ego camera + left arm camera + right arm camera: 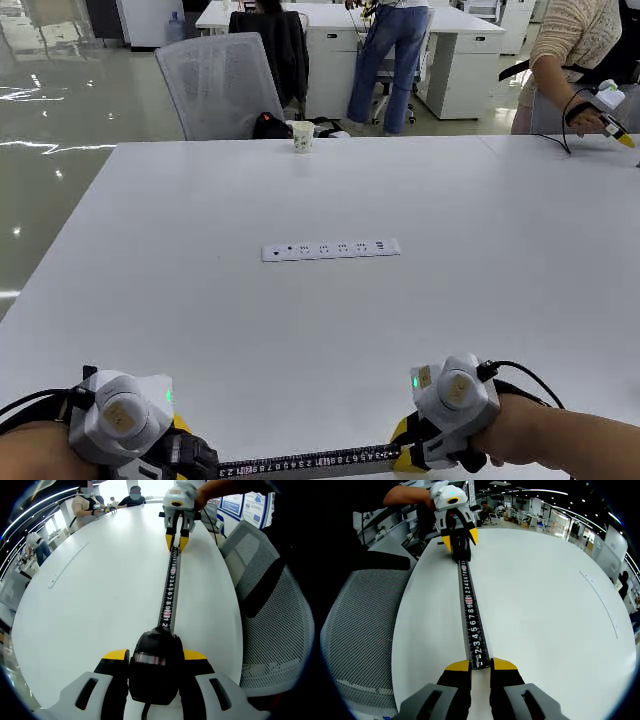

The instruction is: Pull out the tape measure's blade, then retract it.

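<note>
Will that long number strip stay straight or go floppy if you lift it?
The blade looks thin, so it would probably sag if lifted by one end. It likely lies straight because the right hand-held gripper and the case hold its ends. Released, it may snap back.

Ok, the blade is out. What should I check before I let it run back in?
1. Left gripper shut on the tape measure case: ok, a jaw sits on each side of the case.
2. Right gripper shut on the end of the blade: ok.
3. Blade straight between the two grippers, with no kink or twist: ok.
4. Blade running low along the near edge of the table: ok.
5. Nothing lying across the blade: ok; the power strip sits far off at mid-table.
6. Blade lock released: cannot tell, as the case hides it.
</note>
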A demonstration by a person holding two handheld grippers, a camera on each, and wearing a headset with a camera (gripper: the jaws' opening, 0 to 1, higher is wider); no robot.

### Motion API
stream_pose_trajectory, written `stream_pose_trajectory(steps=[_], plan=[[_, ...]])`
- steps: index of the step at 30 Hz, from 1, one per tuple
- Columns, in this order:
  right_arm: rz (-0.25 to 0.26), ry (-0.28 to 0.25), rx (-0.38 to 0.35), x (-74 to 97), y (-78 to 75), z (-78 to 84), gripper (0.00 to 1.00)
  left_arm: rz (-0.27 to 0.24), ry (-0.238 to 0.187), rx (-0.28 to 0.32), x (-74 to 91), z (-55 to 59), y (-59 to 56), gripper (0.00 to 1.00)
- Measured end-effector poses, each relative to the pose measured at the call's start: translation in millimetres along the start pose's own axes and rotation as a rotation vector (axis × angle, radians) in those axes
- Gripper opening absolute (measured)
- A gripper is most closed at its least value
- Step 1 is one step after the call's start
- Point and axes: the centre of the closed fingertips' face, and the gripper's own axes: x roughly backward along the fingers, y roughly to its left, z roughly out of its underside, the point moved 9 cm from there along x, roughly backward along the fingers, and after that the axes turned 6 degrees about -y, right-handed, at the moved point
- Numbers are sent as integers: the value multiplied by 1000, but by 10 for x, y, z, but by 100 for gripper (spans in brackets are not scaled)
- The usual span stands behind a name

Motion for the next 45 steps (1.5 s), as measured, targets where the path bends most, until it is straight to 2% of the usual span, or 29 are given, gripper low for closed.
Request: stream_pose_trajectory(steps=[21, 29, 34, 45], plan=[[2, -5, -16, 47, -18, 70, 10, -1, -7, 7, -12, -7, 18, 34], [-6, 2, -8, 41, -17, 45, 12, 8, -39, 30, -6, 8, 56, 35], [-10, 33, 47, 24, -1, 8, 12, 25, -19, 7, -16, -11, 49, 35], [-19, 63, 75, 26, 7, -17, 13, 27, 9, -27, -13, -24, 34, 35]])
